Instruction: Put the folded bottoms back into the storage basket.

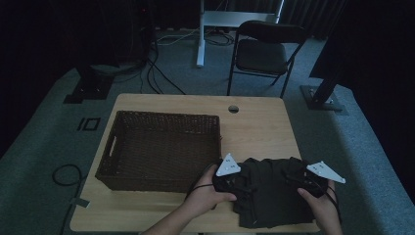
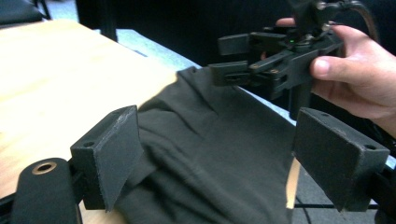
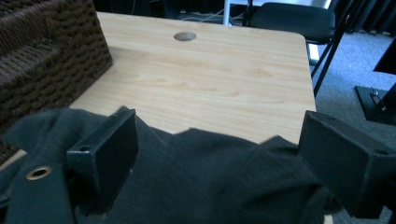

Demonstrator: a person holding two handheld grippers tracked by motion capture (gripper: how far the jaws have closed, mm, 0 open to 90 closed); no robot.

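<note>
At the near edge of the wooden table (image 1: 259,125) lay a dark garment (image 1: 271,193), crumpled and partly folded, on the right half of the tabletop; its front part reached the table edge, close to the person. The left hand (image 1: 208,196) held the left gripper (image 1: 234,185) at the left side of the cloth, and the right hand (image 1: 320,205) held the right gripper (image 1: 309,182) at its right side; each carried a grey three-cornered plate on top.

In the left gripper view, the two black jaws stood wide apart over the garment (image 2: 210,158); the cloth lay between and below them, but the pads were not pressed on it, so this gripper held nothing. Beyond the jaws in that view, the right gripper (image 2: 229,60) was seen in the person's hand, with its jaws apart, above the far end of the fabric.

In the right gripper view, the jaws were also wide apart; the garment (image 3: 210,182) bulged up between them, and whether it touched the pads I could not tell; nothing was clamped.

Farther on, just beside the cloth on the left, stood a brown wicker basket (image 1: 161,147), empty inside; behind the garment the tabletop was bare, with a round hole (image 1: 233,108) near the far edge. Beyond the table, on the grey carpet, stood a dark folding chair (image 1: 264,54).
</note>
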